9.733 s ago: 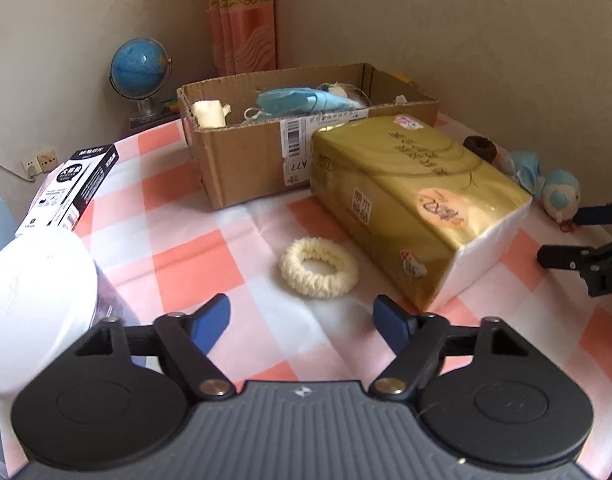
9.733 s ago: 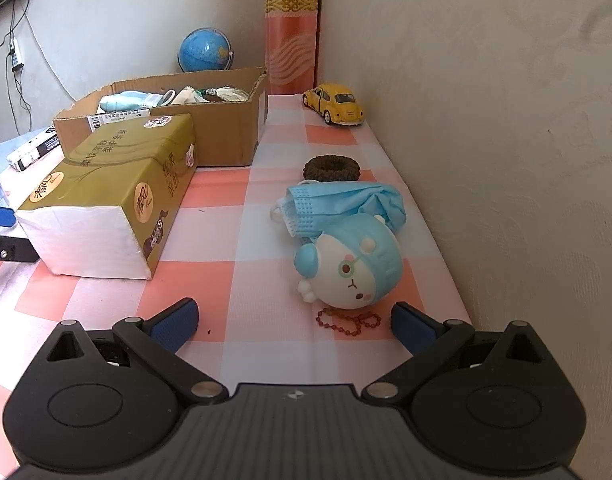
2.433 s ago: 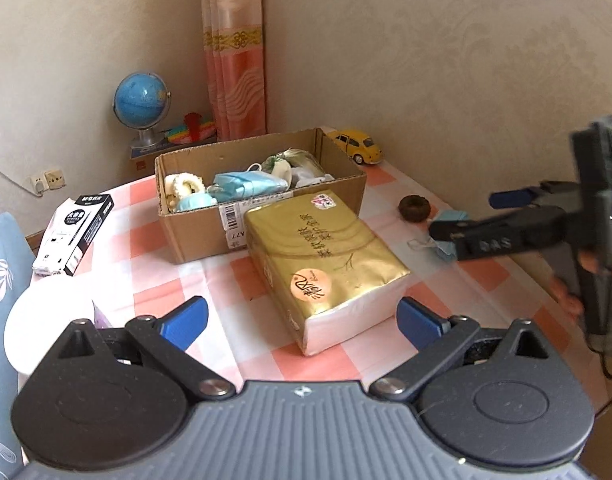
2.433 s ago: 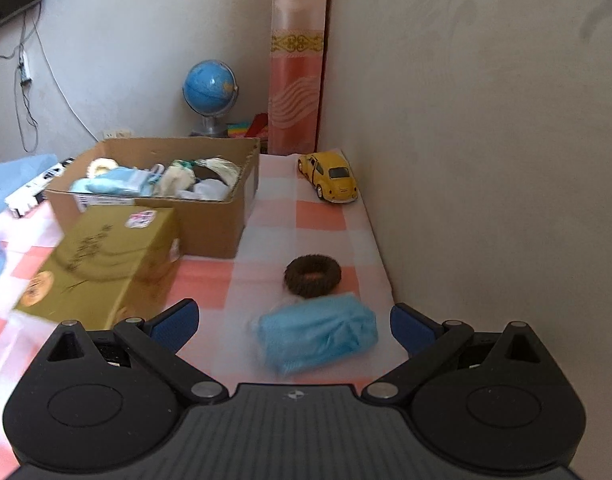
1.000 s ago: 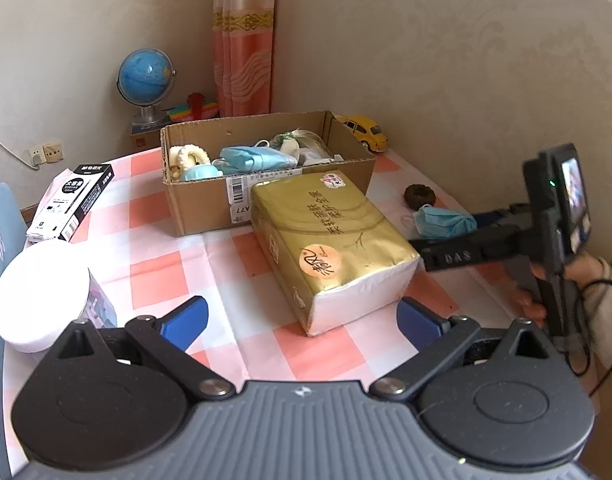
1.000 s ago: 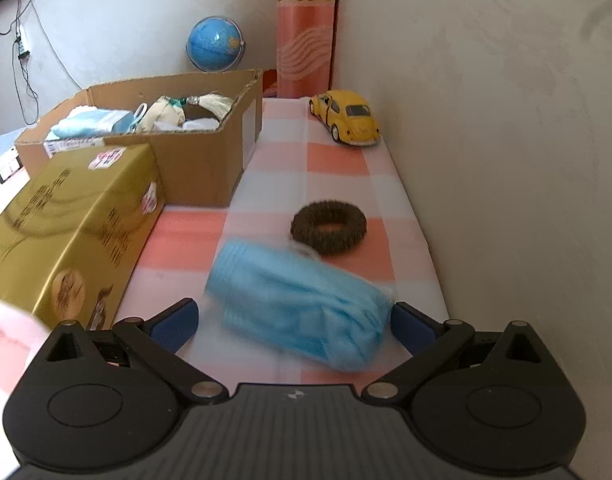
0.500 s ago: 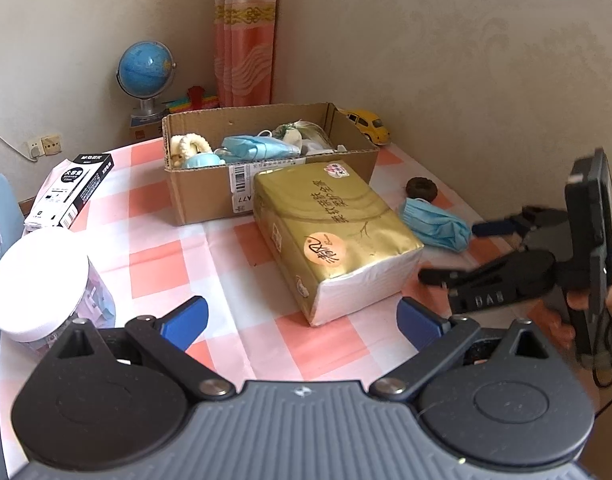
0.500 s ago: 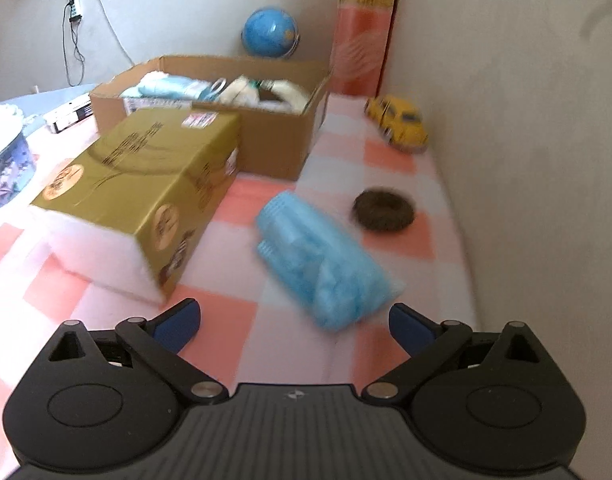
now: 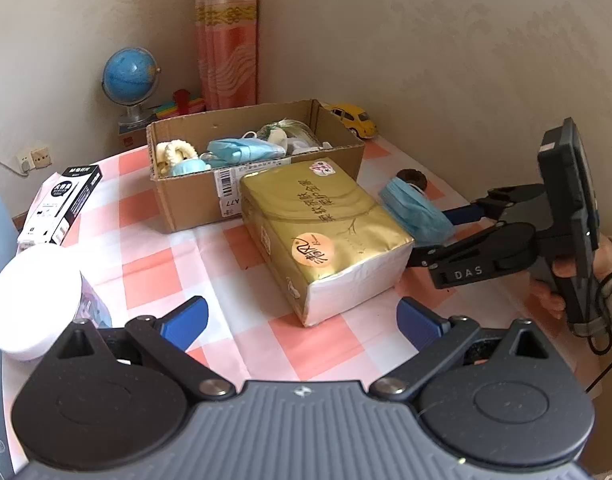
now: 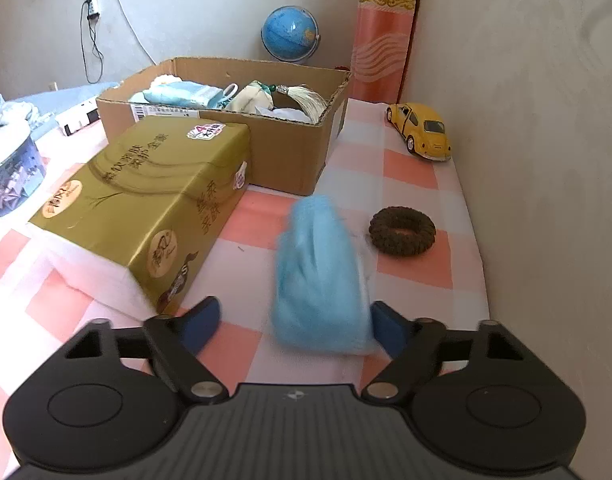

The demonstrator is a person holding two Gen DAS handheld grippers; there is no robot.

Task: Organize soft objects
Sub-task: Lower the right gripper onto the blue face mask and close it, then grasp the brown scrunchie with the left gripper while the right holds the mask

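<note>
A crumpled blue face mask (image 10: 317, 280) lies on the checked cloth between the fingers of my right gripper (image 10: 294, 322). Its jaws are closing: the right pad touches the mask's edge, while the left pad stands clear of it. In the left wrist view the same mask (image 9: 415, 210) sits beside the gold tissue pack (image 9: 325, 232), with the right gripper (image 9: 437, 236) around it. A brown scrunchie (image 10: 401, 231) lies just beyond. The cardboard box (image 10: 282, 164) holds masks, a cream scrunchie and other soft things. My left gripper (image 9: 302, 318) hangs open and empty above the table's near side.
A yellow toy car (image 10: 423, 132) stands by the wall on the right. At the left are a white-lidded tub (image 9: 34, 300) and a black-and-white carton (image 9: 62, 200). A globe (image 9: 130, 76) stands behind the box. A hand (image 9: 561, 280) holds the right gripper.
The right gripper's jaws have narrowed around the blue mask and the gripper has rolled, so the mask now lies lengthwise between the fingers. The left gripper has stayed in place.
</note>
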